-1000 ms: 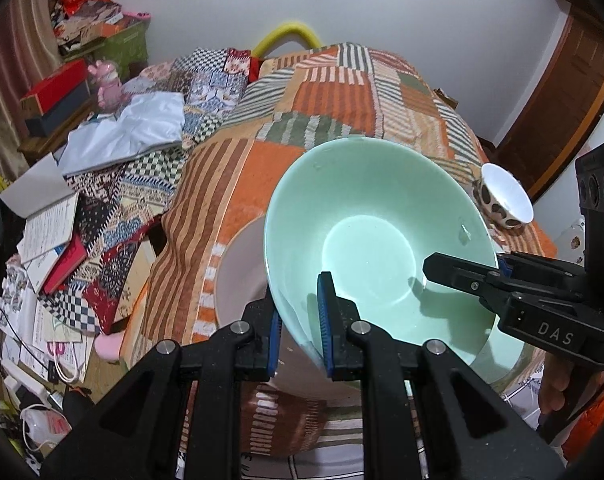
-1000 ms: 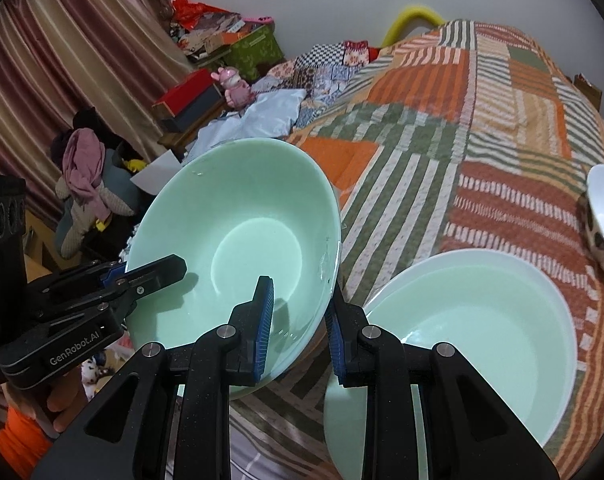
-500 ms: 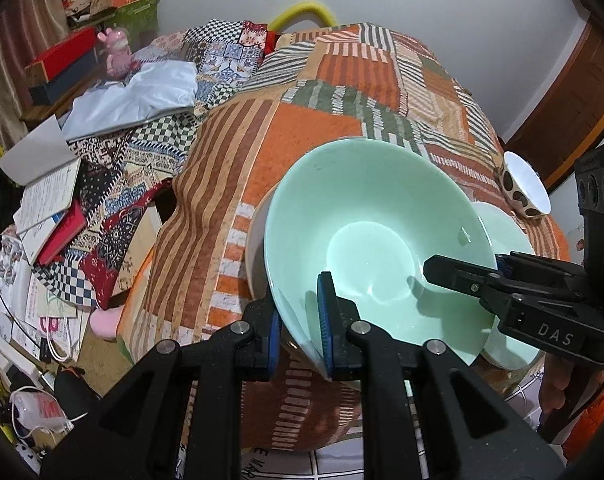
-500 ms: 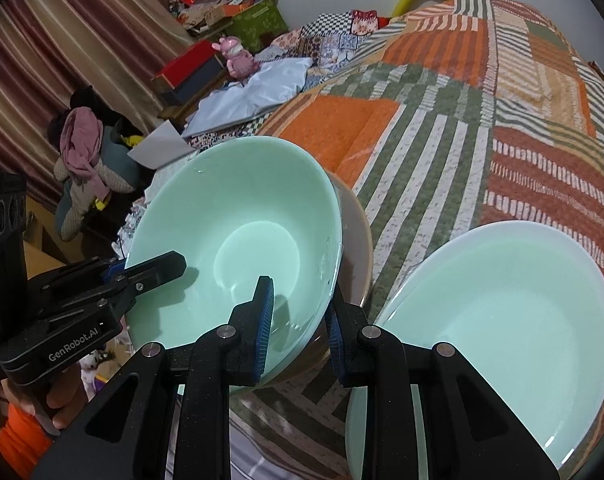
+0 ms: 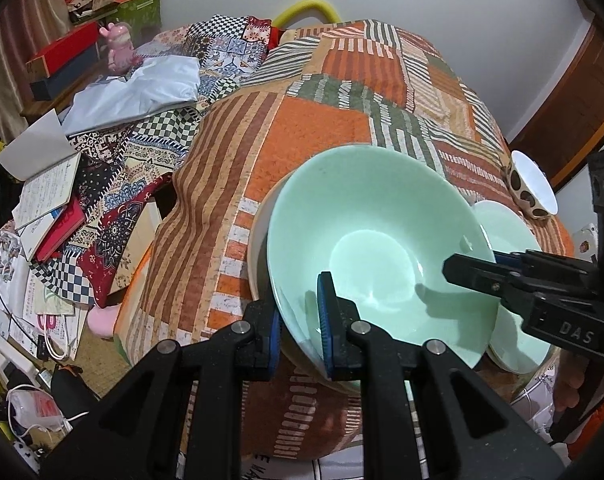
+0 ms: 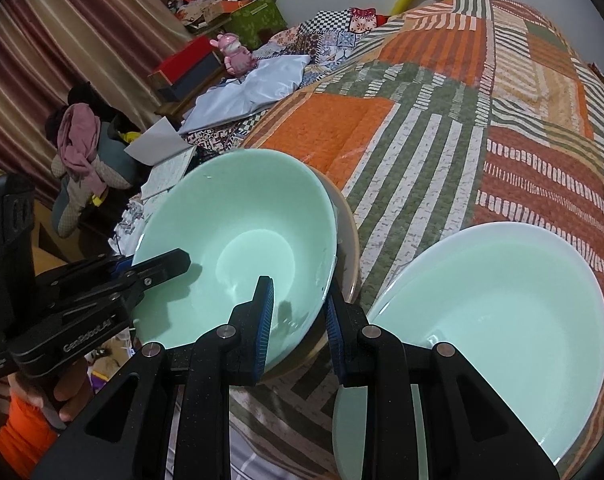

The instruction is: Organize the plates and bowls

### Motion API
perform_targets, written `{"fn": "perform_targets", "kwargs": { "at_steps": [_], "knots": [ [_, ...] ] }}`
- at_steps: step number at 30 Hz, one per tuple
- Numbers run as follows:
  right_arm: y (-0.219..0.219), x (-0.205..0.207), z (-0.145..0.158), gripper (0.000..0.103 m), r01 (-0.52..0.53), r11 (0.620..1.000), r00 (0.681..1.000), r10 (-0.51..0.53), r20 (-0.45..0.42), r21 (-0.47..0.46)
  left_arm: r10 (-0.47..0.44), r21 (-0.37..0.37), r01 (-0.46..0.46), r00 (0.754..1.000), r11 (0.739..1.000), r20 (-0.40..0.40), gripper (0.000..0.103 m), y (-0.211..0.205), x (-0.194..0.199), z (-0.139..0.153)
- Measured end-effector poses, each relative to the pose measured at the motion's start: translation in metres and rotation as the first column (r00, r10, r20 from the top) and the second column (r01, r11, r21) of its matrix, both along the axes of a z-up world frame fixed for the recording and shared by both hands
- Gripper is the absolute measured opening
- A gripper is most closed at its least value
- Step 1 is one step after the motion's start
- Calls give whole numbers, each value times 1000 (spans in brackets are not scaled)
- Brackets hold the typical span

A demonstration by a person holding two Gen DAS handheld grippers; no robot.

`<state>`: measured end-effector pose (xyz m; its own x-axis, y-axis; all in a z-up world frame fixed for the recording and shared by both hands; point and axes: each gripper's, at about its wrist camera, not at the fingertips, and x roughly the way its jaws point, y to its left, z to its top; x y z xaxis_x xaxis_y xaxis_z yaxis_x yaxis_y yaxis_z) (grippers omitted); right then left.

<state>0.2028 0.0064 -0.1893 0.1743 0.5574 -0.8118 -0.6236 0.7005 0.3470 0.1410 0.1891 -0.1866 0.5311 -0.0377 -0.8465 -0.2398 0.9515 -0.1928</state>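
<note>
Beside the held green bowl (image 6: 238, 256), a paler bowl (image 6: 497, 312) crowds the right tool (image 6: 298, 316).

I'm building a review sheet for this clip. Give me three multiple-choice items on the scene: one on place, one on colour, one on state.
1. The pale green bowl held by both grippers sits over:
A a beige bowl
B a book
C the floor

2. The small bowl at the bed's far right edge is:
A plain red
B white with brown spots
C blue

3. The left gripper is:
A wide open, empty
B out of view
C clamped on the green bowl's rim

Answers: 1 A, the beige rim shows beneath it. 2 B, the spots show outside. 3 C, a pad sits on each side of the rim; the right gripper likewise.
</note>
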Motion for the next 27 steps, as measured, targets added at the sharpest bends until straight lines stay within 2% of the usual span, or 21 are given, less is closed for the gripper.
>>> {"fn": "perform_targets", "kwargs": {
  "at_steps": [12,20,23,27],
  "knots": [
    [-16,2,8,26,16,999,1000,-16,11,32,3,31,-3,1000,1000,-11,17,-3,5,0],
    [-28,0,17,26,32,999,995,-34,92,19,14,51,-13,1000,999,-20,17,-3,9,8],
    [-34,2,21,26,44,999,993,-45,107,16,43,23,-43,999,999,-3,28,2,9,14],
    [-44,2,26,26,66,998,986,-65,151,0,39,58,-42,998,997,53,41,-4,8,30]
  ]
}}
